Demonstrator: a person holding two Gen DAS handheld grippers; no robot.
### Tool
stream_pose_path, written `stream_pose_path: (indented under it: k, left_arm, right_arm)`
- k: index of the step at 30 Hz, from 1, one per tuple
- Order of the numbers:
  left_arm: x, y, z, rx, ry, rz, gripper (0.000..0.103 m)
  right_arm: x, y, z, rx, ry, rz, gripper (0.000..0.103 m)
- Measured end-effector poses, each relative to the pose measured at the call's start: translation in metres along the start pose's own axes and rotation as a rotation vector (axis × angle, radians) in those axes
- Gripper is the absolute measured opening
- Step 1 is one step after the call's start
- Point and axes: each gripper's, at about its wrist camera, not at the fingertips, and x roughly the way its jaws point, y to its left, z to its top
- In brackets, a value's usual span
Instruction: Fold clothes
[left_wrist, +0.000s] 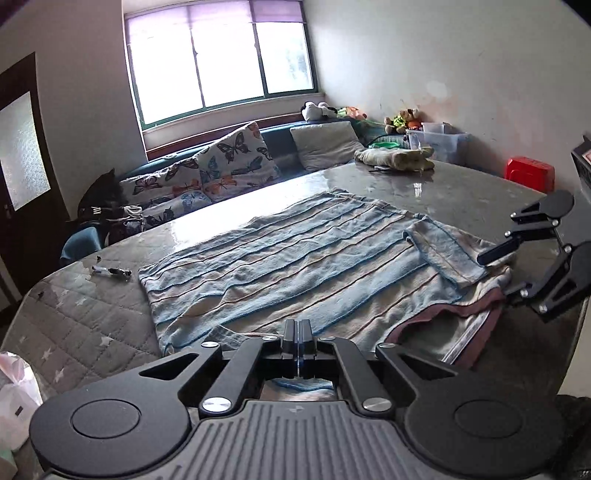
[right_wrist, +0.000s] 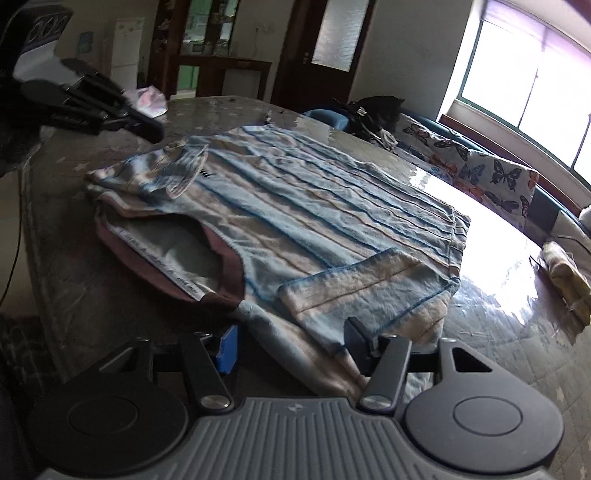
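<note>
A blue and beige striped shirt lies flat on the grey table, its pink-lined collar toward the near right; it also shows in the right wrist view. Both short sleeves are folded onto the body, one sleeve by my right gripper. My left gripper is shut at the shirt's near edge, with blue cloth showing beneath its jaws. My right gripper is open, its fingers on either side of the shirt's shoulder edge; it also shows in the left wrist view. The left gripper shows in the right wrist view too.
The grey glossy table holds a pen at its left and a folded beige-green cloth at the far side. A butterfly-print sofa runs behind. A red stool stands right. A white plastic bag lies on the table.
</note>
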Motion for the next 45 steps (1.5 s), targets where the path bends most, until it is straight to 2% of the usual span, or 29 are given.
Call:
stream_pose_path:
  k: [1,3,4,5,7,8,9,10,13,17,19,20,21,23,26,29,31,34,36,39,41,42,45]
  left_arm:
    - [-0.003,0.001,-0.003,0.002,0.008,-0.013,0.001]
    - [-0.008,0.001,-0.011,0.008,0.024,-0.039,0.006]
    - [-0.012,0.0,-0.015,0.018,0.03,-0.047,0.006]
    - [-0.016,-0.002,-0.02,0.03,0.035,-0.054,0.011]
    - [-0.025,-0.006,-0.029,0.054,0.045,-0.067,0.027]
    - [-0.029,-0.008,-0.033,0.066,0.05,-0.074,0.045]
    - [-0.033,-0.011,-0.037,0.084,0.046,-0.077,0.056]
    - [-0.037,-0.016,-0.04,0.109,0.038,-0.081,0.057]
    - [-0.039,-0.031,-0.046,0.194,0.022,-0.09,0.057]
    - [-0.022,-0.049,-0.052,0.287,0.023,-0.055,0.056]
    - [-0.014,-0.055,-0.054,0.317,0.021,-0.048,0.041]
    - [-0.012,-0.056,-0.054,0.321,0.019,-0.048,0.026]
    - [-0.01,-0.058,-0.053,0.323,0.017,-0.048,0.02]
    - [-0.012,-0.053,-0.048,0.279,-0.001,-0.046,0.014]
    - [-0.014,-0.038,-0.037,0.189,-0.02,-0.024,0.01]
    - [-0.011,-0.025,-0.028,0.116,-0.019,-0.017,0.01]
    - [-0.008,-0.023,-0.026,0.108,-0.018,-0.015,0.01]
    - [-0.002,-0.022,-0.026,0.095,-0.004,-0.015,0.01]
    - [-0.001,-0.025,-0.029,0.111,0.003,-0.003,0.016]
    - [-0.004,-0.029,-0.036,0.144,0.013,0.025,0.022]
    - [-0.007,-0.032,-0.043,0.166,0.024,0.043,0.026]
    - [-0.008,-0.033,-0.046,0.177,0.03,0.052,0.032]
    - [-0.01,-0.034,-0.054,0.196,0.038,0.072,0.036]
  right_arm:
    - [0.002,-0.003,0.001,0.012,-0.002,0.011,0.049]
    - [0.002,-0.006,0.002,0.03,-0.007,0.026,0.034]
    - [0.003,-0.008,0.003,0.042,-0.007,0.037,0.031]
    - [0.003,-0.01,0.004,0.056,-0.008,0.049,0.026]
    - [0.003,-0.014,0.006,0.088,-0.012,0.068,0.02]
    - [0.004,-0.017,0.008,0.123,-0.008,0.089,0.017]
    - [0.004,-0.02,0.01,0.142,-0.009,0.098,0.016]
    - [0.004,-0.022,0.011,0.158,-0.01,0.105,0.015]
    - [0.004,-0.027,0.014,0.195,-0.016,0.123,0.014]
    - [0.003,-0.031,0.018,0.229,-0.026,0.134,0.014]
    - [0.002,-0.032,0.02,0.233,-0.032,0.13,0.014]
    - [0.001,-0.032,0.02,0.234,-0.035,0.127,0.014]
    - [0.001,-0.031,0.02,0.229,-0.038,0.121,0.014]
    - [0.001,-0.028,0.019,0.212,-0.037,0.11,0.015]
    - [0.002,-0.017,0.015,0.136,-0.025,0.077,0.019]
    - [0.001,-0.005,0.008,0.049,-0.014,0.051,0.039]
    - [-0.001,0.004,0.001,-0.026,-0.01,0.014,0.041]
    - [-0.002,0.004,-0.005,-0.051,-0.018,-0.011,0.039]
    - [-0.001,-0.003,-0.003,-0.005,-0.017,0.001,0.025]
    - [0.003,-0.013,0.001,0.054,-0.016,0.02,0.016]
    - [0.003,-0.018,0.004,0.088,-0.021,0.03,0.013]
    - [0.002,-0.02,0.005,0.101,-0.024,0.033,0.012]
    - [0.001,-0.025,0.009,0.129,-0.033,0.037,0.011]
